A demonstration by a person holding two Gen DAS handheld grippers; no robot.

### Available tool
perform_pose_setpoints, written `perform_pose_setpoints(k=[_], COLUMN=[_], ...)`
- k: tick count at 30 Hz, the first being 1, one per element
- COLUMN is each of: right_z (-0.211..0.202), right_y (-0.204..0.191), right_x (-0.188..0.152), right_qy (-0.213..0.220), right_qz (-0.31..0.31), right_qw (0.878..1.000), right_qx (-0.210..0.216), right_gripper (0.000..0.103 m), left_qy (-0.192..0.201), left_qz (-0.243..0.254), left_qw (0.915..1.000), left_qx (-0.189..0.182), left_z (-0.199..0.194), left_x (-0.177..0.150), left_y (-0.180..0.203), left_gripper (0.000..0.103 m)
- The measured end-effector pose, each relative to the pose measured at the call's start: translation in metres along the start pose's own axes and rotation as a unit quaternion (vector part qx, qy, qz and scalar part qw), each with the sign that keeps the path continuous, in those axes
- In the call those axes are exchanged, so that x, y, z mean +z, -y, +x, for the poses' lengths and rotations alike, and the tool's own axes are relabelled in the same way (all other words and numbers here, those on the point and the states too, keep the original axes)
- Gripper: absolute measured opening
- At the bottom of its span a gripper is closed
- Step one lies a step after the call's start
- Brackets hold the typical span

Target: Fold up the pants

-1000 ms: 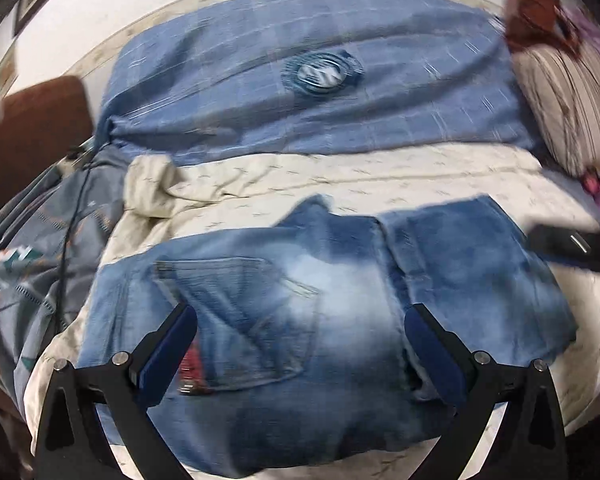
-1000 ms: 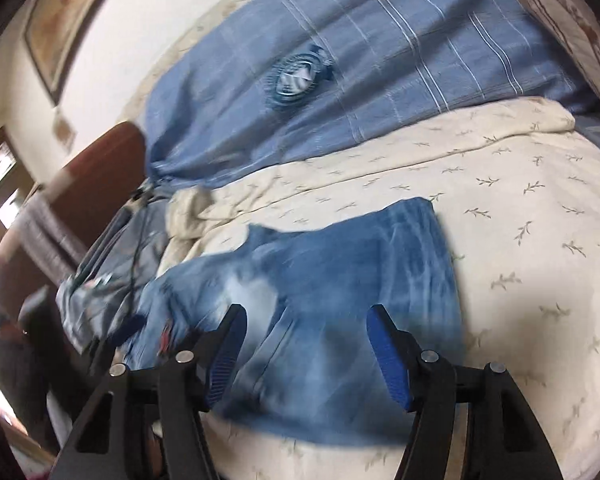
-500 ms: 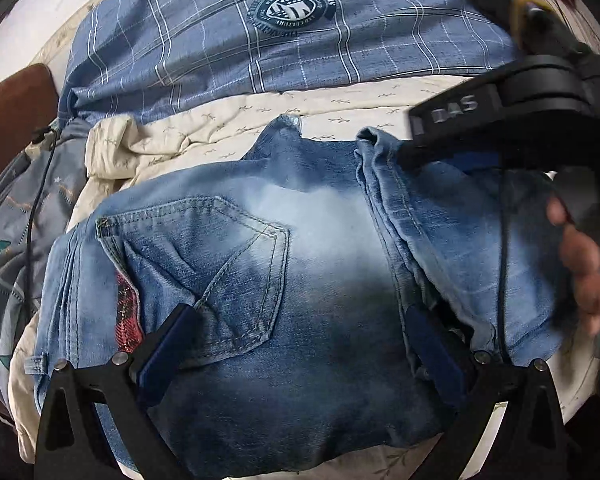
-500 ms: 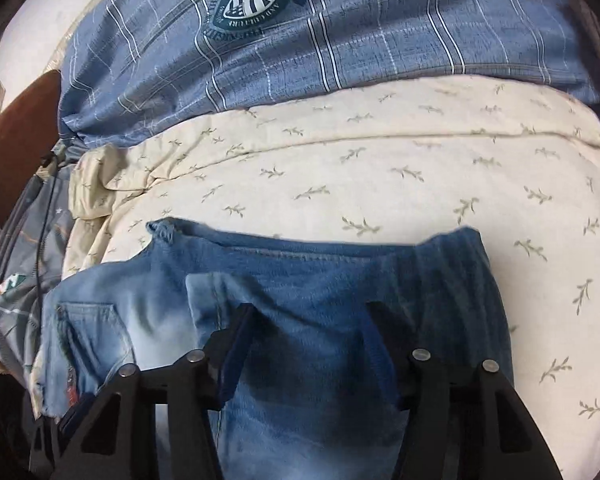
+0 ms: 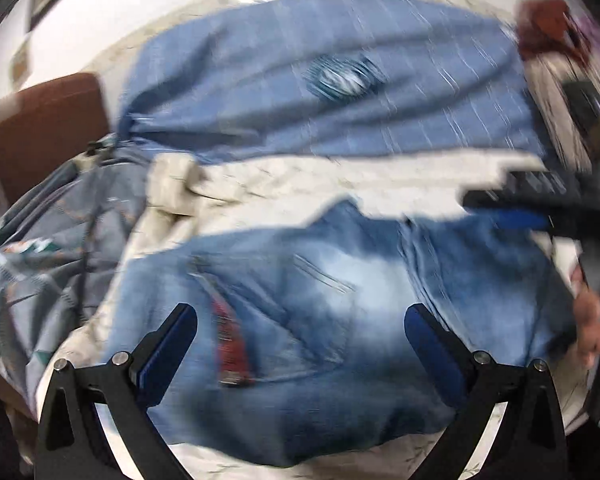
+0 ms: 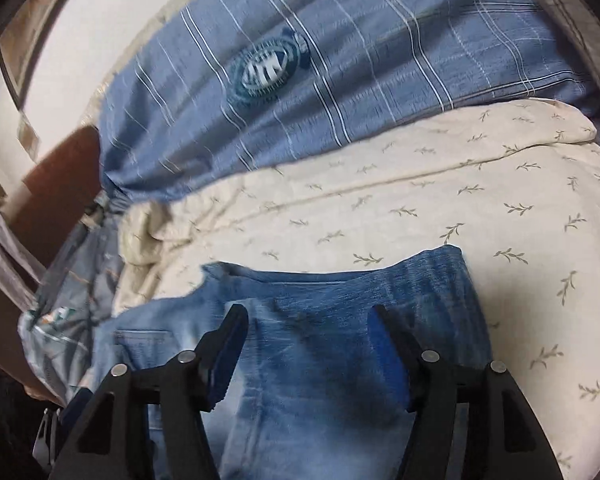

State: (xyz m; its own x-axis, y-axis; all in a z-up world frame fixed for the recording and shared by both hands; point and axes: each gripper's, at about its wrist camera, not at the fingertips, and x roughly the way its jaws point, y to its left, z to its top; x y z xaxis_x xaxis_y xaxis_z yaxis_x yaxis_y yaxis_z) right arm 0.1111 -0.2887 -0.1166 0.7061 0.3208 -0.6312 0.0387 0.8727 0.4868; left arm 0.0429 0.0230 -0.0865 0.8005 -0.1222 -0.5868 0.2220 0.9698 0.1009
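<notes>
Blue jeans (image 5: 340,320) lie folded on the bed, back pocket up, with a folded-over layer on their right part. My left gripper (image 5: 300,324) hovers open and wide over the pocket area, with nothing between its fingers. My right gripper (image 6: 308,332) is open too, low over the folded layer of the jeans (image 6: 340,360), its pads apart and gripping no cloth. The left wrist view also shows the right gripper (image 5: 516,218) near the jeans' far right edge, held by a hand (image 5: 588,320). That view is blurred.
A cream leaf-print sheet (image 6: 440,208) covers the bed. Behind it lies blue plaid bedding (image 6: 340,72) with a round emblem. Grey patterned bedding (image 5: 40,264) is bunched at the left by brown furniture (image 5: 40,128). A striped pillow (image 5: 552,100) is at the far right.
The left gripper dipped close to the jeans, then drew back and up. The right gripper came in over the jeans' folded right part and stays there. Both jaws stayed open.
</notes>
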Motion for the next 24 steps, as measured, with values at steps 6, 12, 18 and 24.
perform_pose_setpoints(k=[6,12,18,24], right_z=[-0.017,-0.018,-0.022,-0.026], right_y=[-0.02,-0.047,-0.075,-0.095], right_x=[-0.006,-0.02,-0.041,-0.065], right_qy=[0.023,0.015,0.006,-0.015], right_qz=[-0.016,-0.042,-0.068,-0.075], right_qw=[0.999,0.996,0.991,0.986], right_qx=[0.046,0.083,0.116,0.148], right_gripper=[0.066,0.066,0.066,0.066], left_qy=[0.011,0.012,-0.037,-0.073], left_qz=[-0.087,-0.156,-0.188,-0.214], left_qw=[0.9952,0.984,0.9749,0.9664], left_qx=[0.043,0.086,0.113,0.122], left_z=[-0.029,-0.059,-0.053,-0.047], left_x=[0.016,0.02,-0.007,-0.034], left_y=[-0.068,-0.123,-0.155,-0.177], left_gripper=[0.103,0.103,0.103,0.103])
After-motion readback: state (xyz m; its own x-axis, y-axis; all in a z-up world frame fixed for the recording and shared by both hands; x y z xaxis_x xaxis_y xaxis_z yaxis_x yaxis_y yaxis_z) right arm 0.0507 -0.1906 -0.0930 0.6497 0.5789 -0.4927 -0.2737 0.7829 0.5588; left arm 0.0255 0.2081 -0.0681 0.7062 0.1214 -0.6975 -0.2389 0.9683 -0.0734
